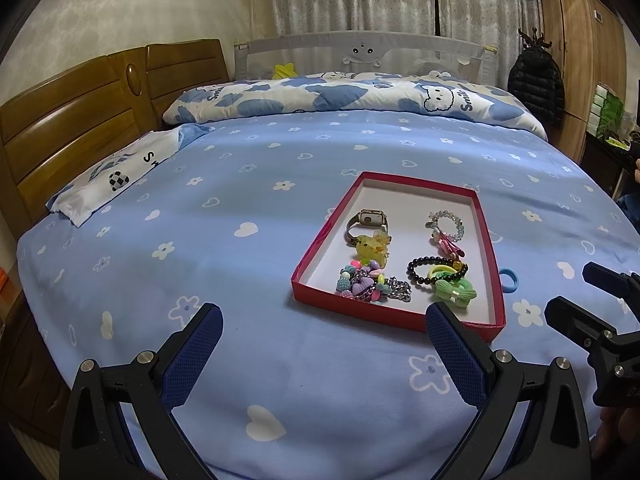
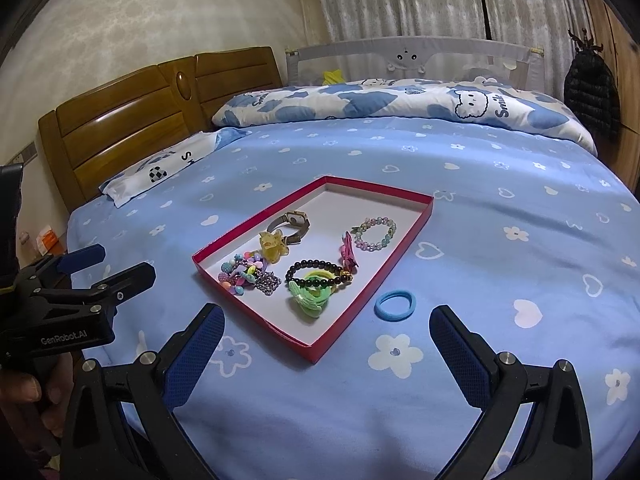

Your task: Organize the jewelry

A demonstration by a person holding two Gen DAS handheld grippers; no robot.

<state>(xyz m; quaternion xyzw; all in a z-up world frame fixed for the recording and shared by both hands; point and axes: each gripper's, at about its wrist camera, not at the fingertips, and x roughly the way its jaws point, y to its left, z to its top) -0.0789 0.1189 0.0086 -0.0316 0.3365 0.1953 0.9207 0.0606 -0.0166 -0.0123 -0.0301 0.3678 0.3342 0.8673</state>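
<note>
A red tray (image 1: pixel 304 256) (image 2: pixel 416 220) lies on the blue bedsheet. In it are a watch (image 1: pixel 368 220) (image 2: pixel 294 222), a yellow clip (image 1: pixel 374 248) (image 2: pixel 274 245), a colourful bead bracelet with a chain (image 1: pixel 372 286) (image 2: pixel 248 274), a black bead bracelet (image 1: pixel 428 270) (image 2: pixel 316 270), a green hair tie (image 1: pixel 454 286) (image 2: pixel 312 294) and a pastel bracelet with a pink tassel (image 1: pixel 446 226) (image 2: pixel 374 234). A blue hair ring (image 1: pixel 509 280) (image 2: pixel 395 301) lies on the sheet just right of the tray. My left gripper (image 1: pixel 324 332) and right gripper (image 2: pixel 326 332) are open and empty, near the tray's front edge.
A folded blue-and-white quilt (image 1: pixel 352 96) lies across the far side of the bed. A pillow (image 1: pixel 116 176) and wooden headboard (image 1: pixel 80 120) are at the left. A wardrobe and dark jacket (image 1: pixel 536 80) stand at the right.
</note>
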